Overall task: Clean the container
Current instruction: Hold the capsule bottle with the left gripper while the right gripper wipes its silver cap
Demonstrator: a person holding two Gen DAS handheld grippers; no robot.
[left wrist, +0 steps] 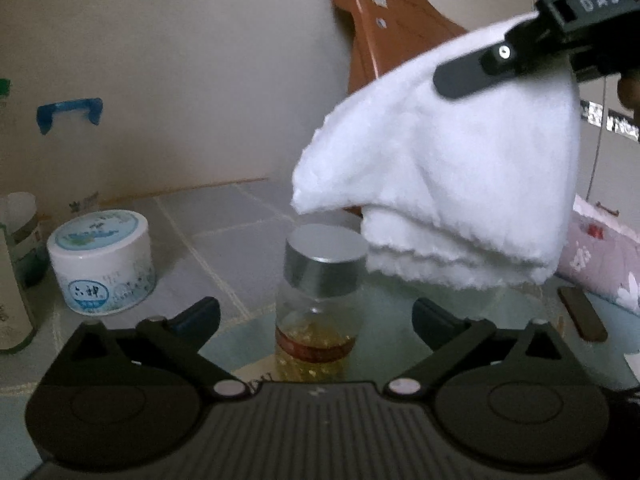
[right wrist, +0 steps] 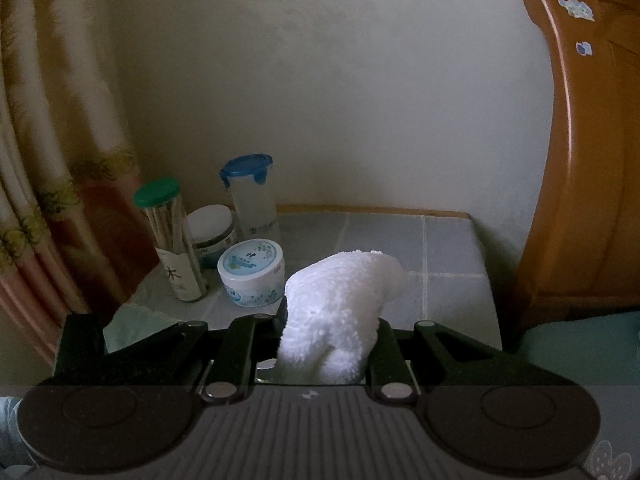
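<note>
Tongs wide around jar, untouched.

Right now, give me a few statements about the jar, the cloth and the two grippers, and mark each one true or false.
1. The right gripper grips a white cloth. True.
2. The left gripper is shut on the jar. False: its jaws stand open either side, not touching.
3. The jar has a silver lid on. True.
4. The jar is empty. False: yellowish contents sit at its bottom.
5. The cloth lies on the table. False: it hangs in the air.
</note>
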